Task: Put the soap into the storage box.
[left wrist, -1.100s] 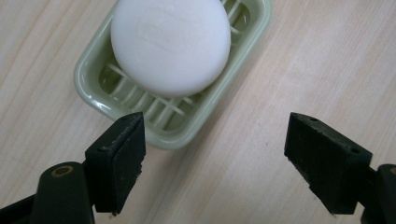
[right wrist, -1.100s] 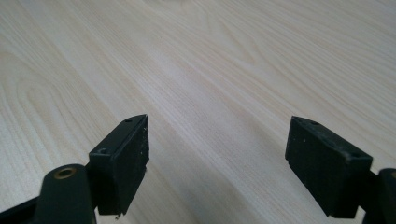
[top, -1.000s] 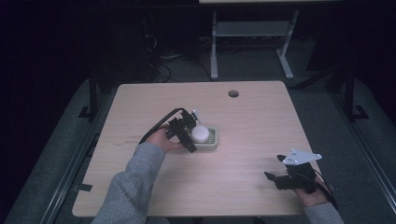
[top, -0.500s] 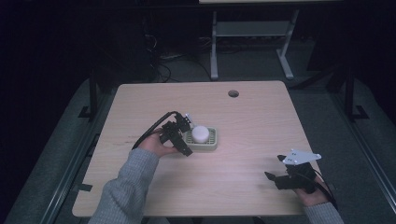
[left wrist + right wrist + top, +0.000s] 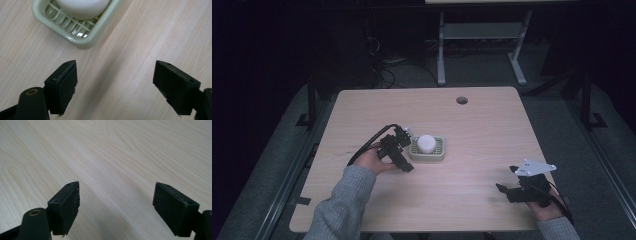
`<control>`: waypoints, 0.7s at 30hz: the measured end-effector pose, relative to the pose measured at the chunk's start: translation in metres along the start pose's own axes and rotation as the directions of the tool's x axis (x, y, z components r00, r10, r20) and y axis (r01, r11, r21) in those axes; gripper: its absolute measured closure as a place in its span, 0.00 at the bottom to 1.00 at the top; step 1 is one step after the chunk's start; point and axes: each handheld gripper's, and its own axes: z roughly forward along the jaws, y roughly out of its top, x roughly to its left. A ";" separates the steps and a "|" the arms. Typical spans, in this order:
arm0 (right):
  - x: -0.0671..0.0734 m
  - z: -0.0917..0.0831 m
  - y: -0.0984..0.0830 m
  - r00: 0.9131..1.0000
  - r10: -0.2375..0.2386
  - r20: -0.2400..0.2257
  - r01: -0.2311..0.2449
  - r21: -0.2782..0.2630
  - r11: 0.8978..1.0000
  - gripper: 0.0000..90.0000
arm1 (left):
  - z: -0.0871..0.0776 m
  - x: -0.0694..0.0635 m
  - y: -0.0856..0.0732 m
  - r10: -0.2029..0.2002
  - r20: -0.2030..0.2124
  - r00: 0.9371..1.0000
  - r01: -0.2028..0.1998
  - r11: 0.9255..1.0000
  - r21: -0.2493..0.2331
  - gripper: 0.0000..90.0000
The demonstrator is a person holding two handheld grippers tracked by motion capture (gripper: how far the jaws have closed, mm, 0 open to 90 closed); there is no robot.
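Beside soap dish (image 5: 428,150), left gripper (image 5: 402,150) fingers apart

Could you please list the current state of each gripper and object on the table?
left gripper: open, empty, just beside the soap dish.
right gripper: open, empty, over bare table.
soap: white, resting in the dish.
soap dish: green, upright on the table, holding the soap.
table: wooden, with a round hole near its far edge.
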 end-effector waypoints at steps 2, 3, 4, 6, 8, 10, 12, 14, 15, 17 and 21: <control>0.000 0.000 0.000 1.000 0.000 0.001 0.000 0.001 1.000 0.23 | -0.001 -0.001 -0.003 0.003 -0.004 1.000 -0.003 1.000 -0.002 0.21; 0.000 0.000 0.000 1.000 0.000 0.004 0.000 0.003 1.000 0.23 | -0.001 -0.002 -0.004 0.001 -0.006 1.000 -0.001 1.000 -0.004 0.21; 0.000 0.000 0.000 1.000 0.001 0.004 -0.001 0.003 1.000 0.23 | 0.000 -0.002 -0.006 0.001 -0.004 1.000 -0.001 1.000 -0.003 0.21; 0.000 -0.001 0.000 1.000 0.006 0.005 -0.006 0.002 1.000 0.23 | 0.001 -0.003 -0.009 0.004 -0.001 1.000 -0.004 1.000 0.003 0.21; 0.000 -0.001 0.000 1.000 0.008 0.007 -0.008 0.002 1.000 0.23 | 0.002 -0.003 -0.011 0.002 0.001 1.000 -0.002 1.000 0.007 0.21; 0.000 -0.001 -0.001 1.000 0.008 0.007 -0.008 0.002 1.000 0.23 | 0.003 -0.003 -0.014 -0.001 0.003 1.000 0.001 1.000 0.005 0.21; 0.000 -0.001 -0.001 1.000 0.005 0.008 -0.005 0.001 1.000 0.23 | 0.004 -0.004 -0.017 -0.002 0.005 1.000 0.002 1.000 0.004 0.21; 0.000 0.000 -0.001 1.000 0.005 0.009 -0.005 0.004 1.000 0.23 | 0.005 -0.005 -0.020 0.000 0.003 1.000 0.000 1.000 0.007 0.21; -0.001 0.000 -0.001 1.000 0.006 0.009 -0.006 0.004 1.000 0.23 | 0.005 -0.005 -0.022 -0.001 0.003 1.000 0.001 1.000 0.006 0.21; 0.000 -0.001 -0.002 1.000 0.012 0.010 -0.012 0.006 1.000 0.23 | 0.005 -0.006 -0.025 -0.001 0.000 1.000 0.001 1.000 0.005 0.21; 0.000 0.000 -0.002 1.000 0.014 0.010 -0.015 0.009 1.000 0.23 | 0.005 -0.007 -0.033 -0.008 -0.001 1.000 0.008 1.000 0.000 0.21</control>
